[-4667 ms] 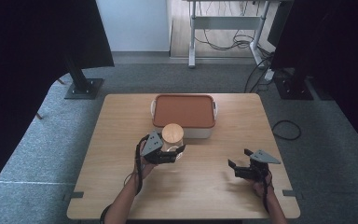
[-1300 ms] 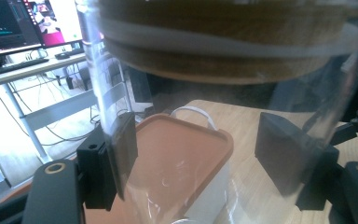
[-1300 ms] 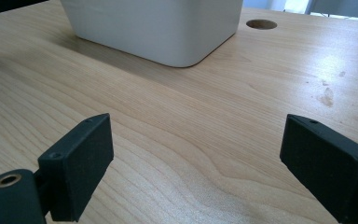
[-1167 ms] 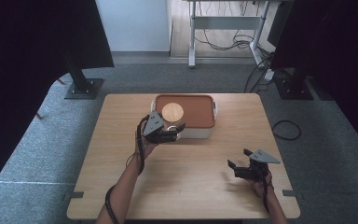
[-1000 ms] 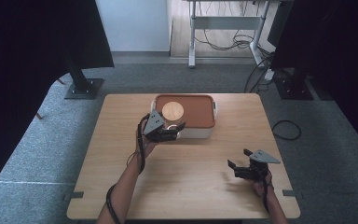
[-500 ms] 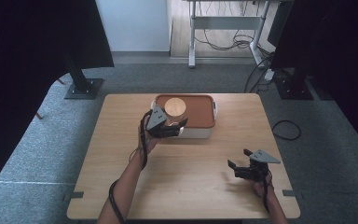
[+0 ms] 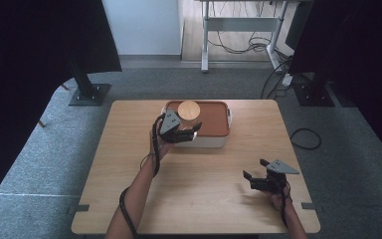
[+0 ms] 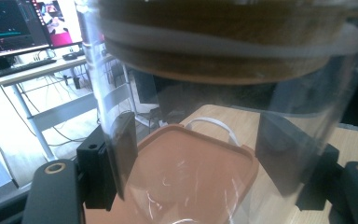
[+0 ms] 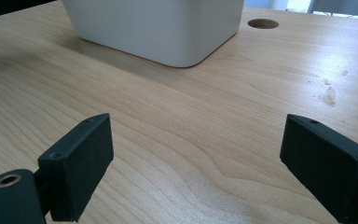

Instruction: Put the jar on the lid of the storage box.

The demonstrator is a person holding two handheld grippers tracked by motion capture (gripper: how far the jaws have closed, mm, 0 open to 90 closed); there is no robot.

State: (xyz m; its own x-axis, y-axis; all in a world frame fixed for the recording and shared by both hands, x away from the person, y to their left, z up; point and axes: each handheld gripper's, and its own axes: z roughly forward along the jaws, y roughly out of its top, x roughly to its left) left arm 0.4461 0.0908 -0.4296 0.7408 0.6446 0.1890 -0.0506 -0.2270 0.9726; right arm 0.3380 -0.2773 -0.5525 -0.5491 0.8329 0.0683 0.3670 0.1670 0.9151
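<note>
A: Grey carpet lies all round a pale wood table (image 7: 194, 199); dark screens stand at both sides, and a white desk frame with loose cables sits at the back by a white wall.

B: What is on the table?

A: 1 white box (image 7: 204, 140) with an orange lid (image 7: 211, 119), near the far edge. Bare wood everywhere else, with a round hole (image 9: 263, 23) in the top beyond the box, seen in the right gripper view.

B: And the jar?

A: The jar (image 7: 188, 110), clear with a wooden lid, is held up over the left part of the orange lid. The left gripper (image 7: 191, 133) has it: both jaws are pressed against the glass, closed as far as the jar lets them.

B: Does the left gripper view add anything?

A: Yes. It looks straight through the glass (image 8: 214, 121): the orange lid (image 8: 186, 172) shows below, with a white handle (image 8: 214, 126) at its far end, and the jar's wooden lid with a white seal ring sits at the top. Behind, a desk with a lit monitor (image 8: 14, 23) that the high view does not catch. I cannot tell whether the jar's base touches the orange lid.

B: The right gripper?

A: The right gripper (image 7: 258, 178) rests low near the front right corner, well apart from the box. Its jaws stand wide, nothing between them but wood, with the box's white wall (image 9: 158, 28) ahead.
</note>
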